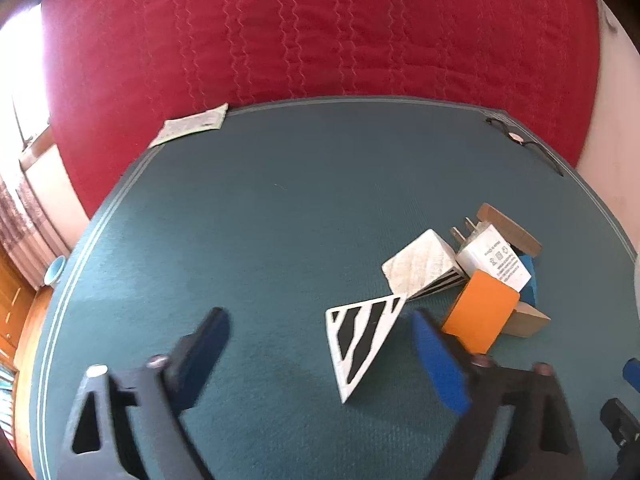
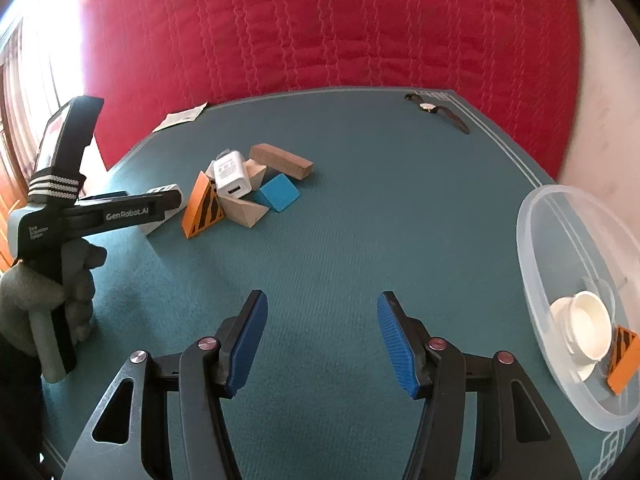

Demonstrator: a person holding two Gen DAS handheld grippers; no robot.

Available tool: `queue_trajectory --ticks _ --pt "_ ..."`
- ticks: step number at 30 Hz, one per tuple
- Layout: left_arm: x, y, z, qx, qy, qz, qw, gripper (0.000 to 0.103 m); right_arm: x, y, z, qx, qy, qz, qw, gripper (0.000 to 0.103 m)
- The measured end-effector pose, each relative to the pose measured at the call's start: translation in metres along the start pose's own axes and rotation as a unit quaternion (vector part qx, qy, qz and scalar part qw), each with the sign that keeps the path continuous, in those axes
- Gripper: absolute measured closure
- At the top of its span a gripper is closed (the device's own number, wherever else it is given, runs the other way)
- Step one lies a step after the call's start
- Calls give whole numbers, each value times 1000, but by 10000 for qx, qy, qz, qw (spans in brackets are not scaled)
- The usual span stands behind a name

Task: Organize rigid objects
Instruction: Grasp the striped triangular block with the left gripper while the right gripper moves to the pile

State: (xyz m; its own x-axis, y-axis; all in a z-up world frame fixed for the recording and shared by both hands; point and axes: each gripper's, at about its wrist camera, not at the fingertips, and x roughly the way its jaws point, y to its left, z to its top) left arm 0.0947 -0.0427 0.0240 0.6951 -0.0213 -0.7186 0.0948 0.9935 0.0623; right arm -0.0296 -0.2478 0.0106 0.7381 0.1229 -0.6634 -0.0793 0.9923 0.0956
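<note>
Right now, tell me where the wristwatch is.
The wristwatch lies at the teal mat's far right corner in both views, apart from the block pile.

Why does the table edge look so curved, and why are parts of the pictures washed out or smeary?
Both views: fisheye lenses bend the teal table edge. Left wrist view: window glare whitens the upper left corner, and the left gripper fingers look motion-blurred. Right wrist view: sharper, with glare at its upper left.

A home, likely a bedroom. A red quilted bedspread (image 1: pixel 320 32) fills the upper frame. Curtains (image 2: pixel 16 92) hang at far left beside wooden furniture (image 1: pixel 12 312).
</note>
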Motion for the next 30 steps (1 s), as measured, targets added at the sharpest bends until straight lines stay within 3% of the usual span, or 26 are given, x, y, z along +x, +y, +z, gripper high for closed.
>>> queue_trajectory --ticks 10,15,21,30 --pt "9 7 0 -159 178 -472 9986 73 9 5 2 88 186 67 9998 44" --pt "5 12 -2 -317 109 -565 9978 73 15 16 4 49 278 210 9994 44" --pt "-1 24 -5 -629 -7 -409 9972 73 25 37 22 78 398 645 9971 44" --pt "5 45 -6 -1148 127 -316 9928 73 59 79 41 -126 498 1079 9928 44"
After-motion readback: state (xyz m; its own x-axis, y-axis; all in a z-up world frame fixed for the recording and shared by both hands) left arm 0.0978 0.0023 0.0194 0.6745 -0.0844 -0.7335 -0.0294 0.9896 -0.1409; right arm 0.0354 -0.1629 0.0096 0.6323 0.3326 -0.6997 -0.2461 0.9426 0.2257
